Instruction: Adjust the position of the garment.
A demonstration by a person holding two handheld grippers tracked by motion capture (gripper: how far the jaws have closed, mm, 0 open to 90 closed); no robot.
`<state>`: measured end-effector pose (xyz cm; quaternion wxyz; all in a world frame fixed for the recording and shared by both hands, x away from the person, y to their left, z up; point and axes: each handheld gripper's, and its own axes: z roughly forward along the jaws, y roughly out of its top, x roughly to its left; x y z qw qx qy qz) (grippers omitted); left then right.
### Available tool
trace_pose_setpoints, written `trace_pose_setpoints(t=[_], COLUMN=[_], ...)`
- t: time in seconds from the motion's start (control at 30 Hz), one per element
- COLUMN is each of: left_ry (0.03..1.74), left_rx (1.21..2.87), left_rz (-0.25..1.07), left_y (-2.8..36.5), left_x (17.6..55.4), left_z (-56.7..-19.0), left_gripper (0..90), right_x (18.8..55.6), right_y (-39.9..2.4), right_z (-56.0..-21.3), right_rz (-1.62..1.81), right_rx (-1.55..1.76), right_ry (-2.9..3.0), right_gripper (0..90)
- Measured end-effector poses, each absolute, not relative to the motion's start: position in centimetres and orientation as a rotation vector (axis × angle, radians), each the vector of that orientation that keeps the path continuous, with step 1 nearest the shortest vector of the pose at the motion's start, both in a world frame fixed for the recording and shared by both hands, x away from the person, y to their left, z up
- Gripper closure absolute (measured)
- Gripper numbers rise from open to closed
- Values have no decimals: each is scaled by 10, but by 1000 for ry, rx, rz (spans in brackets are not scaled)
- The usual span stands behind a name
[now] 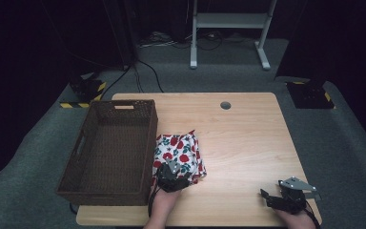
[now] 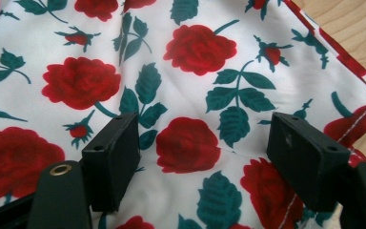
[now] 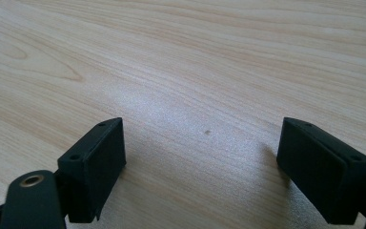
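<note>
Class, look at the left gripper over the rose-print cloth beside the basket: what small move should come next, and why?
Probably lower the left gripper a little and close on a fold of the cloth. Its jaws stand open just above the fabric with nothing pinched, and the basket sits right beside the cloth. The right gripper waits open over the bare table.

Brown wicker basket (image 1: 108, 152) on the wooden table (image 1: 238, 143), at its left edge; round hole (image 1: 225, 105) near the table's far edge; white frame (image 1: 228, 28) beyond the table.
</note>
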<state>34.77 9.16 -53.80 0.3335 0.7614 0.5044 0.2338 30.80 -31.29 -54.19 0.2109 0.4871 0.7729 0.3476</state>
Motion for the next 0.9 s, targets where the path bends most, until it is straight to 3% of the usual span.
trace_pose_setpoints(t=[0.37, 0.6, 0.9], left_ry=[1317, 1253, 1186], left_rx=[1970, 1886, 1894], left_rz=[634, 653, 667], left_y=[91, 86, 68], left_x=[346, 343, 359], left_z=[-531, -495, -471], left_gripper=[249, 236, 211], right_x=[308, 308, 308], right_y=[-313, -313, -313], right_z=[-542, -542, -542], right_rz=[967, 961, 965], right_rx=[1362, 1356, 1358], right_ry=[2145, 2147, 2146], right_gripper=[165, 164, 166])
